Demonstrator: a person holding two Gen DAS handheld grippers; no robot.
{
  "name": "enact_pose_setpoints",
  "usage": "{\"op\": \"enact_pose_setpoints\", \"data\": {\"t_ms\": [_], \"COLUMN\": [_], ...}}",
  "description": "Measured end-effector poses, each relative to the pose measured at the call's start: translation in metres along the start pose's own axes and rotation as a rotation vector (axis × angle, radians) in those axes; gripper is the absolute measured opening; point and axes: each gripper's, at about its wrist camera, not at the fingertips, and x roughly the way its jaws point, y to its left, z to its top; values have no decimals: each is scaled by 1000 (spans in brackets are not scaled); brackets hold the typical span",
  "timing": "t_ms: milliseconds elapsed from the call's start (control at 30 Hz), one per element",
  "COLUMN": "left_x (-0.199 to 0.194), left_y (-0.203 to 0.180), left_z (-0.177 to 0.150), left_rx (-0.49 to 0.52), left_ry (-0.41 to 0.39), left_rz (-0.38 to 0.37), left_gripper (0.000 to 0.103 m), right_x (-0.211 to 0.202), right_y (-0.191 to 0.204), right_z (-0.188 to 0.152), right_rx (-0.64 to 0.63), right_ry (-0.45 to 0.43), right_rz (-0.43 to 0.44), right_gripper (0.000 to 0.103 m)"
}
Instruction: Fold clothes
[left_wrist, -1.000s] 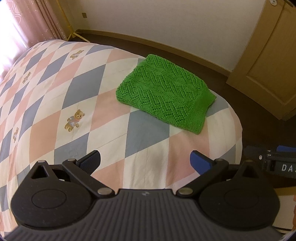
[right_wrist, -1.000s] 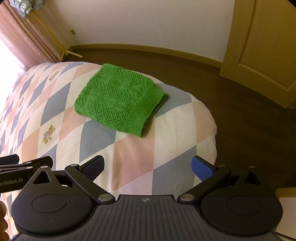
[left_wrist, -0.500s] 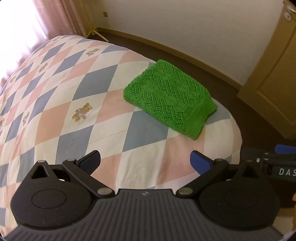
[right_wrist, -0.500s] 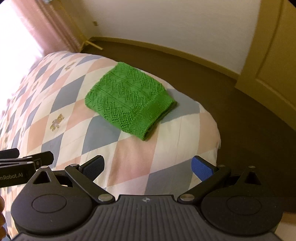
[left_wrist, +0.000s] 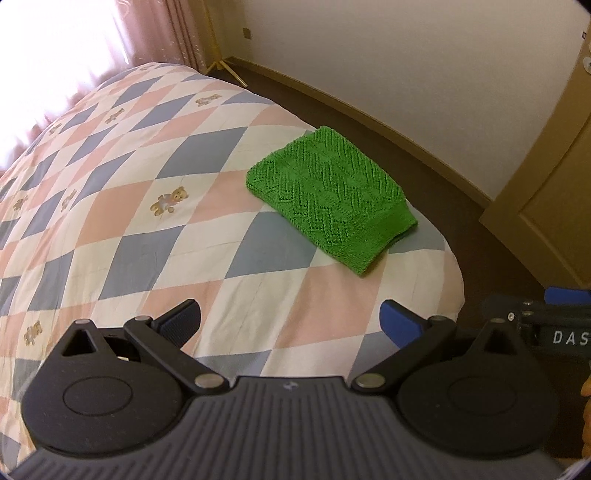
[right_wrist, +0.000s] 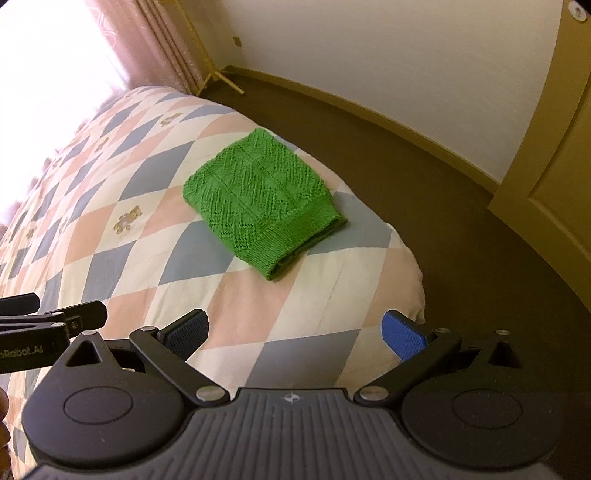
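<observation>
Both my tongs — left gripper (left_wrist: 290, 319), right gripper (right_wrist: 295, 328) — spread wide, empty. Green sweater (left_wrist: 330, 197) sits folded near the quilt (left_wrist: 147, 229) corner, well apart from me. Risk: any reach back could snag the open knit — undoing the fold.

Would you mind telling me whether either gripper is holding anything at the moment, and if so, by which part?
Nothing is held. The left gripper and right gripper are both open and empty, well short of the folded green knit lying on the quilt.
</observation>
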Motion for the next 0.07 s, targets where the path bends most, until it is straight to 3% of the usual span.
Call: {"op": "enact_pose_setpoints", "data": {"t_ms": [67], "left_x": [-6], "left_y": [-2], "left_z": [-5], "left_rx": [-11], "left_ry": [-8], "left_rz": [8], "left_gripper": [102], "right_x": [-4], "right_y": [-4], "right_z": [-3], "right_rx": [-4], "right_ry": [-1], "right_rz": [6], "right_gripper": [103]}}
